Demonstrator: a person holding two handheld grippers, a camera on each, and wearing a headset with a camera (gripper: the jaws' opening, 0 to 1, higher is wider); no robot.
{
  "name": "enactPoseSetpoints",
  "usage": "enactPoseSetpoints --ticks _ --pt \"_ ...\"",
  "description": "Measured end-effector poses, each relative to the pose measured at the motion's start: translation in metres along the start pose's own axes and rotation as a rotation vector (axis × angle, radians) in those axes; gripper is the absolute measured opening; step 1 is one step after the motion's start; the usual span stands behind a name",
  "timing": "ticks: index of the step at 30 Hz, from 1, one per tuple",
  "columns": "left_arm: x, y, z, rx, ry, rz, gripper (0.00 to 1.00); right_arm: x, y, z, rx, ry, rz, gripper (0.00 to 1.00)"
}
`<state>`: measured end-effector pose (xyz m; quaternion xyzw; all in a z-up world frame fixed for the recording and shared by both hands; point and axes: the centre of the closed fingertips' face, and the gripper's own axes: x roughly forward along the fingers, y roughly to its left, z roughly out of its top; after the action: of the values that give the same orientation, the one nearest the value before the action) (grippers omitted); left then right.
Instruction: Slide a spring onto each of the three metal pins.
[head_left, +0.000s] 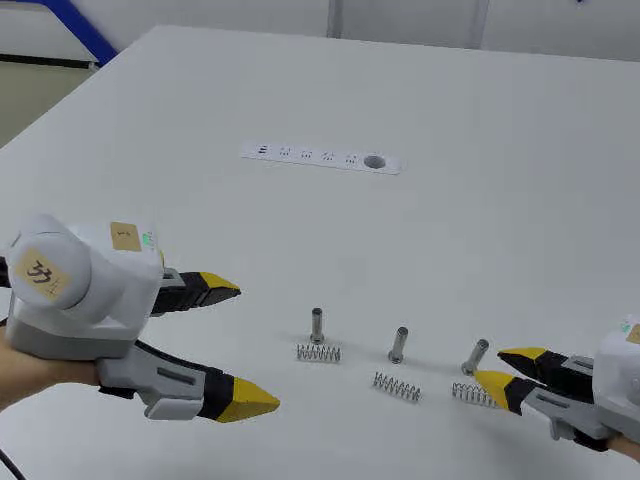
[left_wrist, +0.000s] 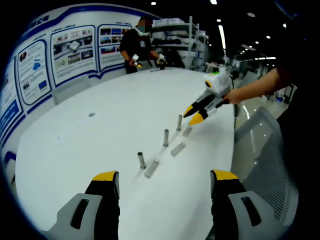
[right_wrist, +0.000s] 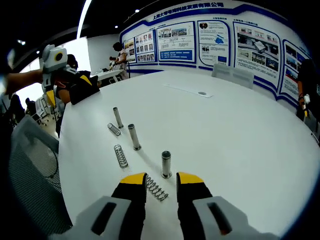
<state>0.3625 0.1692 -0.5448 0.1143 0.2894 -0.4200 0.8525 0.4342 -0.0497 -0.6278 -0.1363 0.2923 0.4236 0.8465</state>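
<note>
Metal pins are stood upright in a row on the white table (head_left: 480, 130): pin 1 (head_left: 317, 325), pin 2 (head_left: 398, 345), pin 3 (head_left: 476, 356). Laid flat, each just beside its pin, none slid on: spring 1 (head_left: 318, 352), spring 2 (head_left: 396, 386), spring 3 (head_left: 470, 394). L gripper (head_left: 252, 345) is held wide open, nothing in it, apart from pin 1. R gripper (head_left: 492, 365) jaws are set narrow, nothing gripped, tips just beside spring 3.
</note>
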Motion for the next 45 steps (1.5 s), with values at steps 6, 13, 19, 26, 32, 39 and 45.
enactPoseSetpoints --ticks 6,13,19,26,32,39,45 --pt "0.003 -0.001 -0.006 -0.004 0.01 0.002 0.76 -0.004 0.002 -0.019 -0.21 0.128 0.055 0.26" --pt "0.004 -0.002 -0.009 -0.01 0.016 -0.004 0.75 0.01 0.002 -0.024 -0.258 0.163 0.098 0.26" --pt "0.001 0.005 -0.011 -0.021 0.017 0.009 0.74 0.02 0.009 -0.031 -0.296 0.225 0.173 0.25" --pt "0.0 0.005 -0.011 -0.027 0.015 0.009 0.74 0.022 0.008 -0.031 -0.183 0.221 0.212 0.21" --pt "0.001 0.004 -0.01 -0.033 0.01 0.007 0.74 0.019 0.005 -0.033 -0.214 0.229 0.223 0.18" --pt "0.002 0.002 -0.009 -0.028 0.013 0.003 0.74 0.02 0.011 -0.035 -0.255 0.251 0.251 0.14" --pt "0.001 0.0 -0.009 -0.025 0.018 0.001 0.74 0.02 0.012 -0.035 -0.283 0.264 0.261 0.12"
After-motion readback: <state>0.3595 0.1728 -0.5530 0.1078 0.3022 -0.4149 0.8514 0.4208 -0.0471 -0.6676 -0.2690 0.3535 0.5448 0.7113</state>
